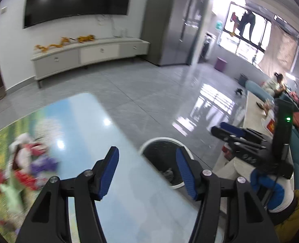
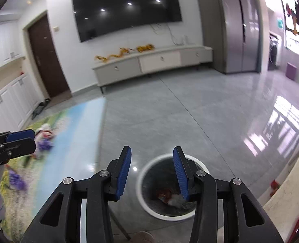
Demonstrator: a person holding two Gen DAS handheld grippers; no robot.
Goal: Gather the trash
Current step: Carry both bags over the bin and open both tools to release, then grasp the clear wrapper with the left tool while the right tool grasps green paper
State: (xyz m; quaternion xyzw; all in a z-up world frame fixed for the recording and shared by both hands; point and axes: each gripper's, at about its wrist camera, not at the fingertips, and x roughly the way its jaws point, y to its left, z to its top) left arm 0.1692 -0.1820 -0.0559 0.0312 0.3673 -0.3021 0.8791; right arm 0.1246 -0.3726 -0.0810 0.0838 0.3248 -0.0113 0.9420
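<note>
While both grippers hang over the edge of a glass table (image 1: 117,141), nothing sits between their blue pads. The left gripper (image 1: 147,174) has its fingers apart and empty. The right gripper (image 2: 152,174) is spread apart too, with nothing held. In the left view, a hand in a blue and white glove (image 1: 271,192) holds the right gripper off to the side.

Just below them stands a round trash bin (image 2: 143,174) with a white rim, on the gray tile floor (image 2: 190,111). At the bottom of the bin lies some trash (image 2: 167,197), a red and orange wrapper and something pale beside it. More trash (image 1: 28,168) lies on the table, red, white and purple bits, blurry, over a picture of green grass.

Farther off, a long low cabinet (image 2: 149,62) stands by the wall with yellow toys (image 2: 125,53) on top. A big dark television (image 2: 127,8) hangs above it. A brown door (image 2: 46,58) is to its left.
</note>
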